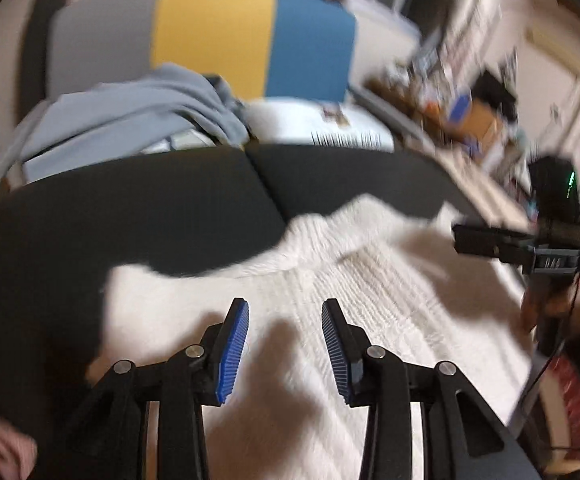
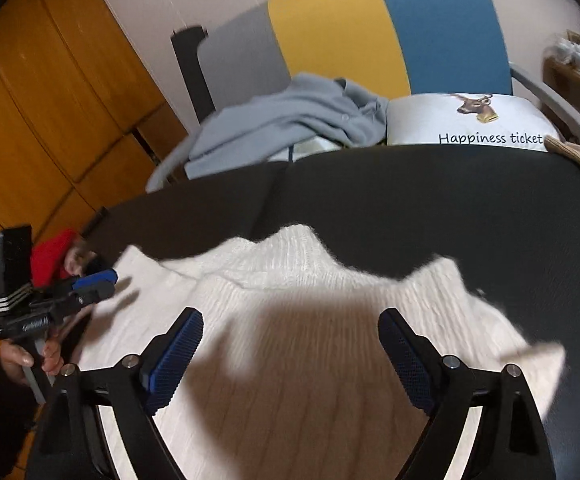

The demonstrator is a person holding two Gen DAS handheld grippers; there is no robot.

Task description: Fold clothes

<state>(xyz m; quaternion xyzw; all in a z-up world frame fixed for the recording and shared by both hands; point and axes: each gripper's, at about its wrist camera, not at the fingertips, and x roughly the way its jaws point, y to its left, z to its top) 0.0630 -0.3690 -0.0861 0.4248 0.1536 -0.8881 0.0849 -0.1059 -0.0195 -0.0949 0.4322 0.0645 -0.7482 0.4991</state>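
White knit sweater spread flat on black padded surface, ribbed collar toward far edge. Left gripper above sweater, jaws partly apart, nothing between blue pads; only knit fabric and shadow below. Right gripper also over sweater, jaws wide apart, empty; dark shadow across knit beneath. Left gripper seen in right wrist view at sweater's left edge, held in a hand. Contact with fabric there uncertain, picture blurred. Beyond black surface: chair with grey, yellow and blue back panels, crumpled light-blue garment on seat beside white cushion printed "Happiness ticket". Wooden cabinet at left.
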